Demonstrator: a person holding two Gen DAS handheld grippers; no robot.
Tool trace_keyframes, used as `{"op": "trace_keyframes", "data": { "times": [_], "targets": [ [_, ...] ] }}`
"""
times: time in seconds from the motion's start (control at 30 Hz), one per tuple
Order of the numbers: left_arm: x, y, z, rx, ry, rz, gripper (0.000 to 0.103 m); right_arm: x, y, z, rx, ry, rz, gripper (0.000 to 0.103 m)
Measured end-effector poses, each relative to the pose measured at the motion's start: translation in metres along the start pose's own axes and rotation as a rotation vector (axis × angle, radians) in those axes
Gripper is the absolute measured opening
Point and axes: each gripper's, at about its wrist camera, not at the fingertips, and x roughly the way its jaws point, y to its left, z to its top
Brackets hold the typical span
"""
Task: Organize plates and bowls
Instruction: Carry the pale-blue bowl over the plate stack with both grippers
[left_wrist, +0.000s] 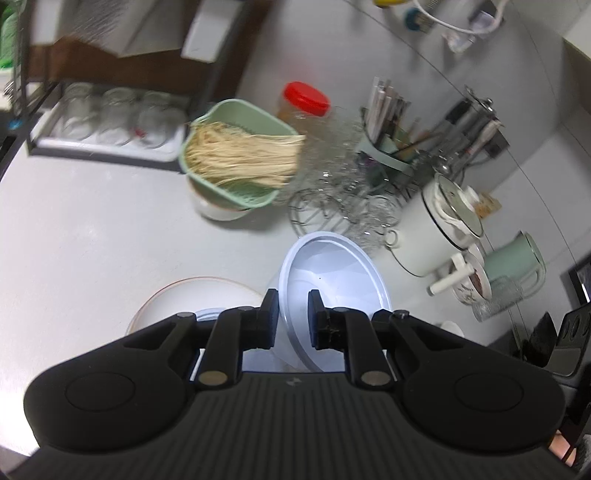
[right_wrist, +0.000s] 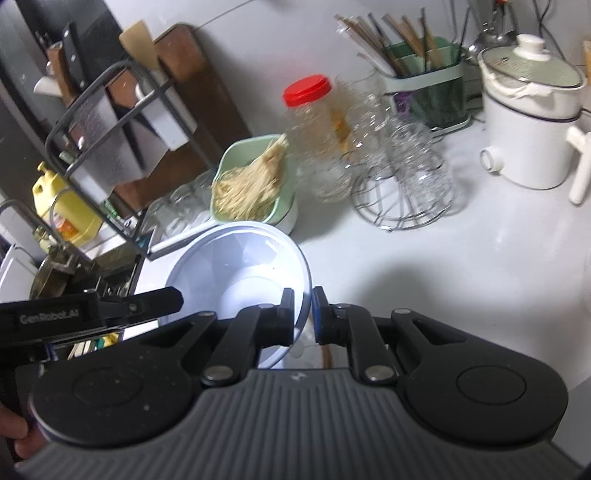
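A pale blue bowl (left_wrist: 332, 280) is held tilted above the white counter. My left gripper (left_wrist: 292, 317) is shut on its near rim. My right gripper (right_wrist: 303, 314) is shut on the bowl's (right_wrist: 236, 269) right rim, and the left gripper's black body shows at the left of the right wrist view. A white plate with a thin brown rim (left_wrist: 192, 299) lies on the counter below and left of the bowl in the left wrist view; something pale blue shows just above my left finger, unclear what.
A green colander of noodles (left_wrist: 236, 155) sits on a white bowl. Behind are a red-lidded jar (left_wrist: 304, 103), glasses on a wire rack (left_wrist: 340, 192), a utensil holder (right_wrist: 424, 85), a white cooker (right_wrist: 532, 110), a green kettle (left_wrist: 513, 269) and a dish rack (left_wrist: 103, 122).
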Motion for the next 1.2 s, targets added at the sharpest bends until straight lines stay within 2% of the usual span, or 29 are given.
{"op": "trace_keyframes", "data": {
  "times": [0.23, 0.6, 0.83, 0.9, 0.97, 1.03, 1.1, 1.17, 1.2],
  "targets": [
    [0.006, 0.034, -0.012, -0.048, 0.005, 0.036, 0.017, 0.029, 0.014, -0.01, -0.024, 0.062, 0.012, 0.014],
    [0.016, 0.057, -0.025, -0.044, 0.082, 0.092, 0.018, 0.055, 0.025, -0.035, -0.035, 0.209, -0.004, 0.014],
    [0.017, 0.065, -0.025, -0.067, 0.092, 0.09, 0.018, 0.058, 0.028, -0.038, -0.04, 0.22, -0.003, 0.015],
    [0.017, 0.066, -0.023, -0.072, 0.098, 0.087, 0.022, 0.058, 0.028, -0.038, -0.041, 0.219, -0.003, 0.015],
    [0.019, 0.064, -0.022, -0.074, 0.106, 0.081, 0.043, 0.058, 0.027, -0.036, -0.04, 0.215, 0.007, 0.015],
    [0.019, 0.059, -0.02, -0.06, 0.105, 0.088, 0.047, 0.056, 0.027, -0.034, -0.036, 0.211, 0.024, 0.016],
    [0.019, 0.053, -0.018, -0.046, 0.108, 0.095, 0.047, 0.053, 0.029, -0.031, -0.049, 0.198, 0.021, 0.03],
    [0.018, 0.048, -0.014, -0.041, 0.11, 0.093, 0.047, 0.05, 0.029, -0.029, -0.054, 0.185, 0.023, 0.039],
    [0.017, 0.045, -0.012, -0.033, 0.109, 0.094, 0.047, 0.047, 0.029, -0.027, -0.053, 0.177, 0.026, 0.039]
  ]
}}
